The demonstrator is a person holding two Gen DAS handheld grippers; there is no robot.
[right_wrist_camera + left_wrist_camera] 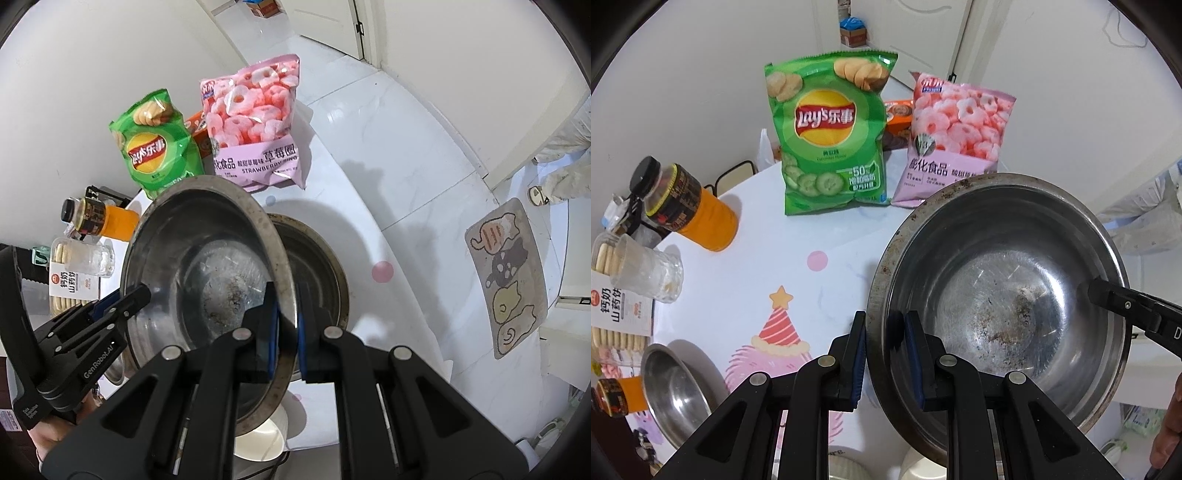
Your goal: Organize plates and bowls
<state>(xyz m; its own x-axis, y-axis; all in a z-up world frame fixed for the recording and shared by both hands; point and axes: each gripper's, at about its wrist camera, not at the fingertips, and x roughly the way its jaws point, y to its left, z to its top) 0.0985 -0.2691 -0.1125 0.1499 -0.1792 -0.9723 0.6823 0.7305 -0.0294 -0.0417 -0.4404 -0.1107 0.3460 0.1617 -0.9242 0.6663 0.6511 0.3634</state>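
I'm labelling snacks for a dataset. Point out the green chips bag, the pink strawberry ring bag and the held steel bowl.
green chips bag (827, 122), left wrist view, red logo.
pink strawberry ring bag (255, 122), right wrist view, ring picture.
steel bowl (1001, 306), left wrist view, inner bottom.

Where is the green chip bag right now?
The green chip bag stands at the table's far side, left of the pink snack bag in both views, beyond the held steel bowl.
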